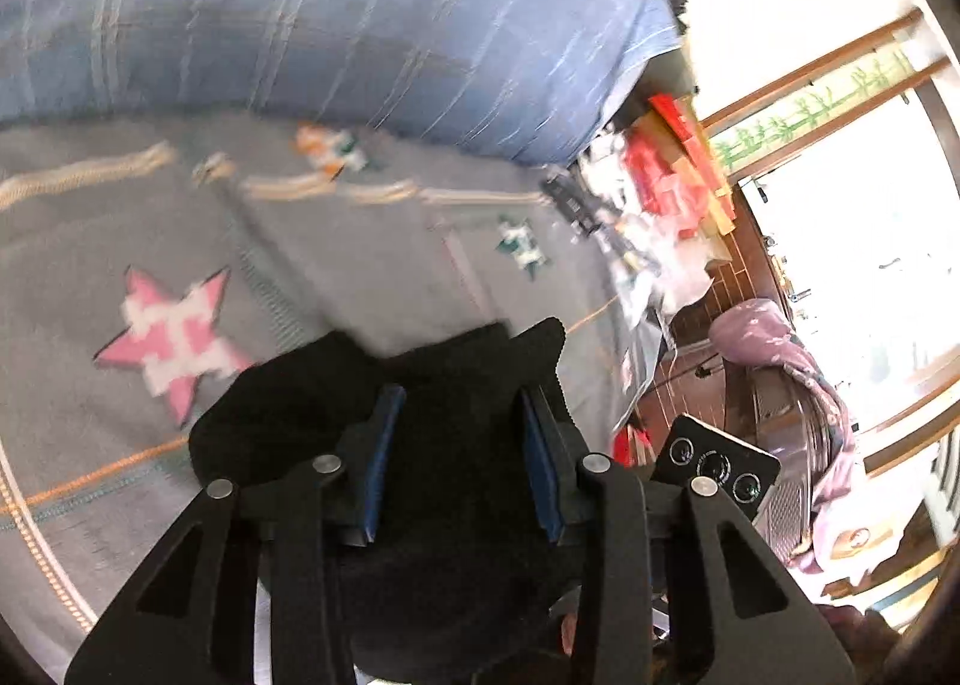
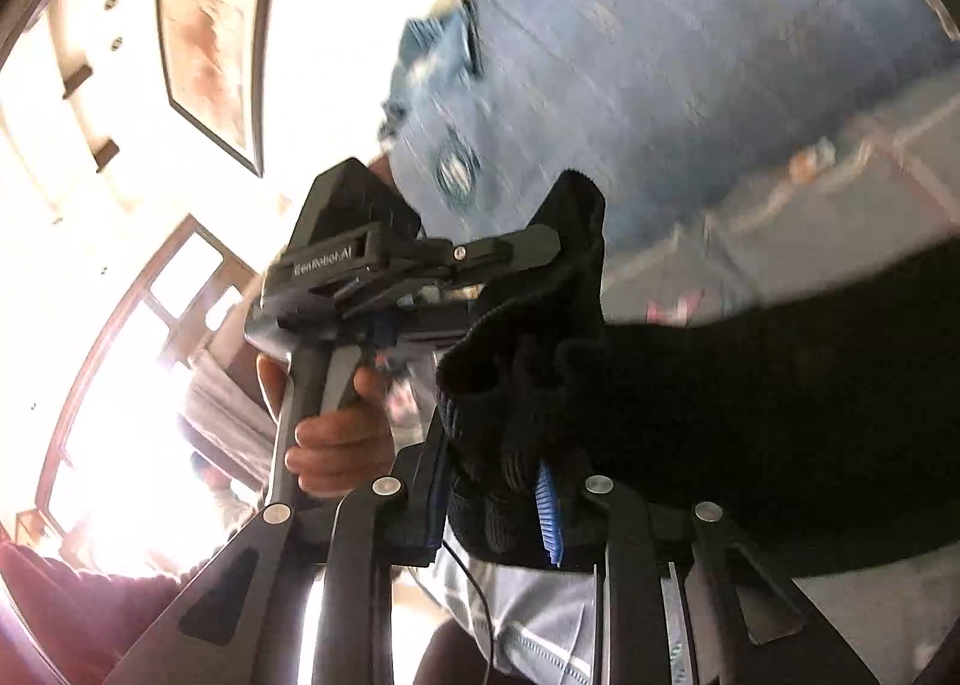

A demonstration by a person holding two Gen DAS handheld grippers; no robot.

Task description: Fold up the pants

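The pants [image 1: 456,379] are seen as plain black knit. A grey blanket [image 1: 336,277] is patterned with a pink-and-white star [image 1: 174,337] at nine o'clock and cream stripes. A blue checked cover [image 1: 336,25] is shown at twelve o'clock. Blue pads are carried on each black gripper.

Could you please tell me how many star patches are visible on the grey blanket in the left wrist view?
2: a pink star patch at left beside the black pants, and a smaller green star patch farther right. The pants may hide others.

Bed with grey star-patterned cover [image 1: 360,277], blue striped quilt [image 1: 336,19] and black pants [image 1: 282,415] on it.
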